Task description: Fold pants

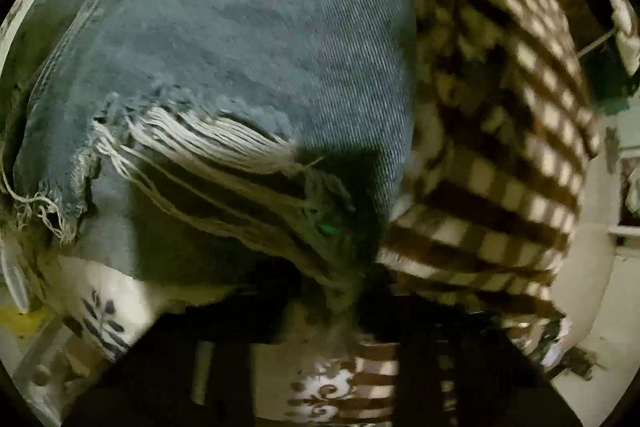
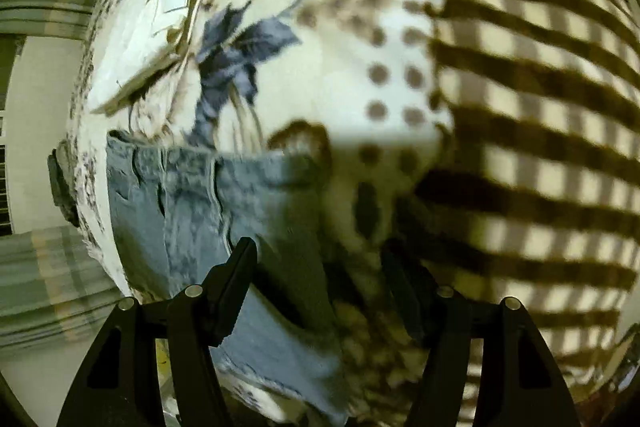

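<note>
The jeans [image 1: 248,39] are lying on the patterned bedspread [image 2: 360,27], frayed rip facing the left gripper [image 1: 340,291], which is pinching the denim edge. The right gripper [image 2: 320,267] is sitting wide open over the waistband [image 2: 208,163], holding nothing, with bare checkered blanket [image 2: 540,107] stretching off to the right.

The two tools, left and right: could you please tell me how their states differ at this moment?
The right tool stands open, its fingers spread over the jeans; the left tool is mostly buried, dark under denim, so its state is unclear. The right view shows the waistband; the left shows a frayed rip. Both are over the patterned bedcover.
</note>
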Motion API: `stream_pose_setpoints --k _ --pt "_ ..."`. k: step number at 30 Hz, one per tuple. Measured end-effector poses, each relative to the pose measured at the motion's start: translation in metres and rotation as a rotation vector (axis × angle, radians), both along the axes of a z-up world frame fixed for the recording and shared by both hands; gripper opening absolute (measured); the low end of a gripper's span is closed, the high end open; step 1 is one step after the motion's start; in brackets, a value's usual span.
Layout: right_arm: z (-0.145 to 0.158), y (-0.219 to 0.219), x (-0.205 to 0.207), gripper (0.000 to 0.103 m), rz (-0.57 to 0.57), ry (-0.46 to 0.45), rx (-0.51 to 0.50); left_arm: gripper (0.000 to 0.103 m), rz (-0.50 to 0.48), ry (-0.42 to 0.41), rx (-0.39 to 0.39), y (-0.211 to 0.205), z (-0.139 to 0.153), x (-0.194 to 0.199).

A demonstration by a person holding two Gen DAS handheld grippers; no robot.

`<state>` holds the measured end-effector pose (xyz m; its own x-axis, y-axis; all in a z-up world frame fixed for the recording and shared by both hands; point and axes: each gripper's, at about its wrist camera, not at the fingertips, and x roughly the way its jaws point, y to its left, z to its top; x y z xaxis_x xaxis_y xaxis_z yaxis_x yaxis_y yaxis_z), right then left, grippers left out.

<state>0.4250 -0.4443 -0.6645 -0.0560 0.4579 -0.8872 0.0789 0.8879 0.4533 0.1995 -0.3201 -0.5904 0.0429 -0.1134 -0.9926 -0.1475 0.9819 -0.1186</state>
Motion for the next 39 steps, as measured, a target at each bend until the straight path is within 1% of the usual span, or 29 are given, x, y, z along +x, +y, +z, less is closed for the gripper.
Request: stream_pose_setpoints --k 1,2,3,6,8,11,12,14,15,18,19,22,24,28,30,31,33,35,37,39 --pt "-0.001 0.003 0.003 0.057 -0.002 -0.010 0.023 0.008 0.005 -0.004 -0.015 0.004 0.005 0.000" --pt "0.000 0.003 0.004 0.035 -0.001 -0.015 0.028 0.006 0.005 -0.009 -0.027 0.007 0.010 -0.001" --pt "0.002 0.006 0.006 0.027 0.002 -0.017 0.035 0.006 0.004 -0.013 -0.036 0.010 0.014 -0.002" --pt "0.017 0.015 0.005 0.020 0.008 -0.038 0.013 0.003 0.014 -0.051 -0.062 0.024 0.032 -0.003" --pt "0.031 0.022 0.002 0.015 0.017 -0.055 -0.014 0.003 0.033 -0.080 -0.084 0.039 0.053 -0.002" --pt "0.058 0.031 0.000 0.012 0.014 -0.070 -0.040 0.003 0.058 -0.116 -0.114 0.064 0.081 -0.004" --pt "0.068 0.035 0.000 0.012 0.010 -0.074 -0.044 0.003 0.065 -0.128 -0.120 0.065 0.087 -0.006" --pt "0.086 0.042 -0.001 0.011 0.013 -0.085 -0.059 0.003 0.089 -0.161 -0.133 0.086 0.103 -0.005" --pt "0.096 0.046 -0.002 0.010 0.020 -0.095 -0.067 0.003 0.103 -0.176 -0.141 0.090 0.106 0.001" --pt "0.124 0.076 -0.001 0.009 0.045 -0.130 -0.098 0.003 0.157 -0.214 -0.172 0.130 0.129 0.000" --pt "0.135 0.090 0.000 0.009 0.054 -0.142 -0.108 0.003 0.169 -0.225 -0.172 0.136 0.132 -0.004" --pt "0.156 0.124 0.001 0.007 0.071 -0.169 -0.124 0.003 0.241 -0.271 -0.165 0.187 0.150 -0.001" --pt "0.168 0.155 0.006 0.007 0.089 -0.187 -0.135 0.003 0.288 -0.284 -0.156 0.214 0.152 0.002" --pt "0.175 0.230 0.017 0.006 0.156 -0.209 -0.144 0.003 0.387 -0.299 -0.119 0.278 0.152 0.002" --pt "0.174 0.270 0.022 0.006 0.195 -0.222 -0.149 0.003 0.424 -0.305 -0.093 0.311 0.150 0.001" --pt "0.172 0.293 0.025 0.006 0.221 -0.233 -0.155 0.003 0.450 -0.301 -0.085 0.329 0.144 0.002" --pt "0.164 0.328 0.030 0.006 0.260 -0.236 -0.167 0.003 0.472 -0.298 -0.072 0.349 0.137 0.001" --pt "0.151 0.362 0.034 0.006 0.300 -0.241 -0.186 0.003 0.491 -0.286 -0.057 0.365 0.123 0.003" --pt "0.136 0.393 0.037 0.006 0.330 -0.233 -0.203 0.003 0.512 -0.253 -0.051 0.382 0.101 0.004" --pt "0.120 0.419 0.038 0.006 0.361 -0.213 -0.221 0.004 0.558 -0.228 -0.053 0.395 0.086 0.003"
